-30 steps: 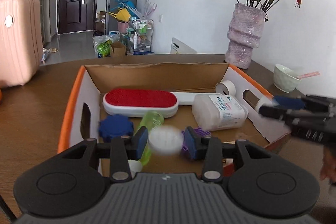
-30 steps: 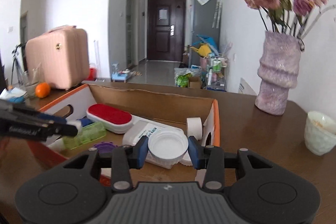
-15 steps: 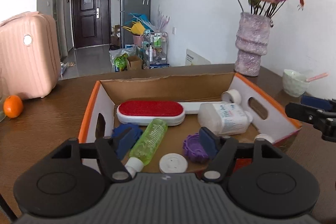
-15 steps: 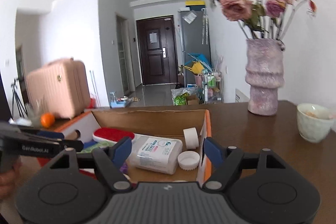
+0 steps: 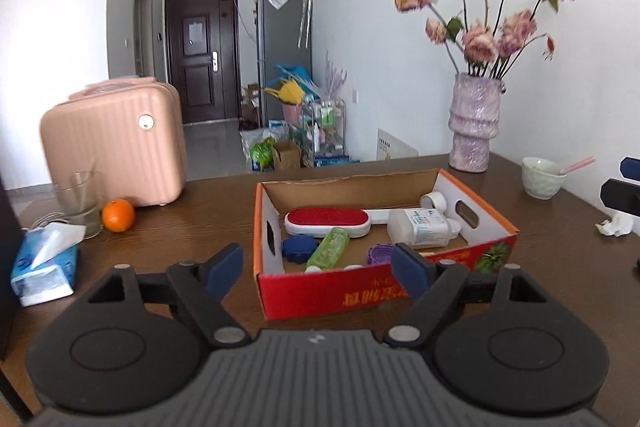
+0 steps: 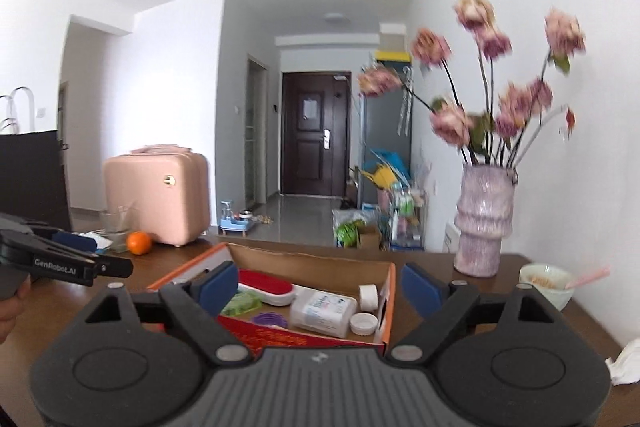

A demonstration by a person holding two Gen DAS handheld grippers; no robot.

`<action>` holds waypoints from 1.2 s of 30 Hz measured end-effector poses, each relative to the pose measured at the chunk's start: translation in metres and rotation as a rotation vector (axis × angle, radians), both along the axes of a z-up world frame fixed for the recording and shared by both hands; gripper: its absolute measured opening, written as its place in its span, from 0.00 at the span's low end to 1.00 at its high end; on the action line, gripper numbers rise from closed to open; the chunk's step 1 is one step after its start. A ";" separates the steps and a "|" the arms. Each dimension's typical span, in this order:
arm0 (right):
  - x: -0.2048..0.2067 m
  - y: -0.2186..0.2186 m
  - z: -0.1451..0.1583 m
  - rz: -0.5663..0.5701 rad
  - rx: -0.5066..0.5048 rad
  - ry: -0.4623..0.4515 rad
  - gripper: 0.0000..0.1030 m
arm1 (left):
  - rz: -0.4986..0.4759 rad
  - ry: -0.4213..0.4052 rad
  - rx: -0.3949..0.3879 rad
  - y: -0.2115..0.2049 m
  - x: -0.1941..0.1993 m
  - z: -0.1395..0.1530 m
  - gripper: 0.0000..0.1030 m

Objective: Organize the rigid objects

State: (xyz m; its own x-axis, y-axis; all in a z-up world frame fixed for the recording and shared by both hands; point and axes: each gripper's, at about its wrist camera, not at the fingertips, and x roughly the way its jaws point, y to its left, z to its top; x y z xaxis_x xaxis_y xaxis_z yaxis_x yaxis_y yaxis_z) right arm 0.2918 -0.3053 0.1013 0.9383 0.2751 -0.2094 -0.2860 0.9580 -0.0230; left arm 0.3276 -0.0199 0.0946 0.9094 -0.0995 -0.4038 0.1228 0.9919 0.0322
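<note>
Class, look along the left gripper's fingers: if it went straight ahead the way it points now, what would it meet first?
Probably the cardboard box: its red front wall lies right ahead of the opening, empty left gripper. Depth is hard to judge, so it might clear the wall and reach the green bottle.

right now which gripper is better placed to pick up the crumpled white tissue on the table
Right, probably. The crumpled white tissue lies on the wooden table at the right gripper's side of the cardboard box; the left gripper would have to cross it. Both jaws are opening and empty.
</note>
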 end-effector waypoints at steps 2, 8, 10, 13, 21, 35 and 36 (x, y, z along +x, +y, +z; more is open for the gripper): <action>-0.016 0.001 0.001 0.004 0.004 -0.004 0.86 | -0.008 -0.008 -0.009 0.001 -0.017 0.000 0.82; -0.053 0.001 -0.004 -0.002 0.020 -0.004 0.86 | -0.009 -0.055 -0.022 -0.001 -0.064 0.001 0.82; -0.066 0.001 -0.008 0.003 0.039 0.001 0.86 | 0.002 -0.070 -0.029 -0.001 -0.080 -0.003 0.82; -0.087 0.003 -0.016 0.004 0.048 0.006 0.86 | 0.016 -0.087 -0.025 -0.004 -0.103 -0.014 0.87; -0.170 0.021 -0.051 -0.014 -0.036 -0.052 0.86 | 0.084 -0.117 -0.071 -0.003 -0.190 -0.050 0.90; -0.231 0.040 -0.117 0.022 -0.010 0.019 0.86 | 0.151 -0.124 0.034 -0.017 -0.261 -0.097 0.96; -0.229 0.040 -0.116 0.026 0.001 0.026 0.86 | 0.151 -0.120 0.031 -0.017 -0.260 -0.097 0.96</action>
